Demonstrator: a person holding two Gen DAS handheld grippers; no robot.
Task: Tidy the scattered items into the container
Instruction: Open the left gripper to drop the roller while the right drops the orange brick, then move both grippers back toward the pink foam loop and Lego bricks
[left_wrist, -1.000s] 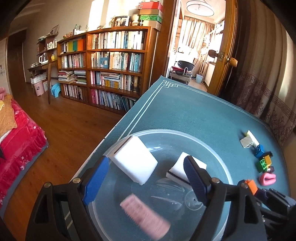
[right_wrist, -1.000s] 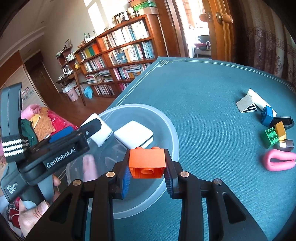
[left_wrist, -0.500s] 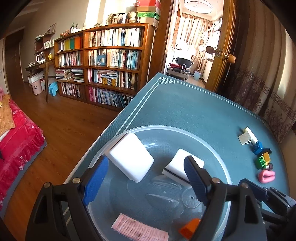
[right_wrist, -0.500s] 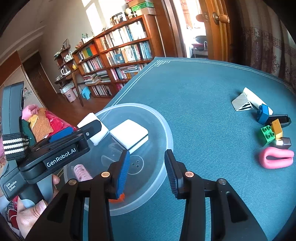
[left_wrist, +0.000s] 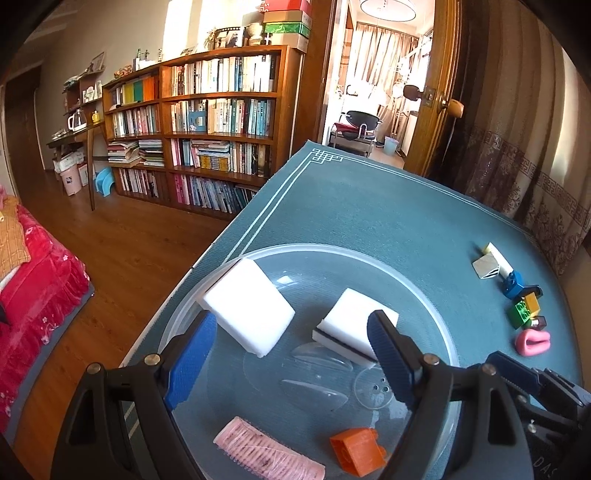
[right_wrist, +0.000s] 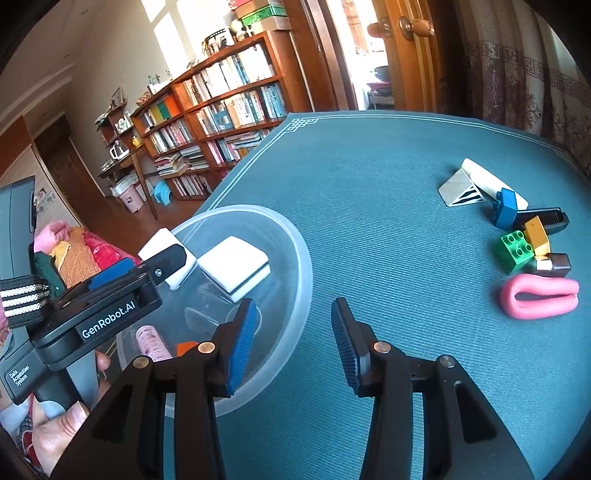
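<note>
Four things already lie in the clear plastic bowl (left_wrist: 436, 317): two white sponge blocks (left_wrist: 249, 306), a pink hair roller (left_wrist: 269, 456) and an orange brick (left_wrist: 360, 452); we judge they rest where each was let fall, the roller and brick nearest us. Our left gripper (left_wrist: 291, 354) hangs over the bowl with its jaws wide apart and nothing between them, held by a hand (right_wrist: 55, 439) at the handle, seemingly steadying that side. Our right gripper (right_wrist: 293, 339) is level and low, jaws parted and empty, one finger over the bowl's rim, the other over the teal mat (right_wrist: 388, 177). Farther right wait the scattered green brick (right_wrist: 517, 247), blue brick (right_wrist: 506, 206) and pink clip (right_wrist: 537, 297), though its make is unclear.
</note>
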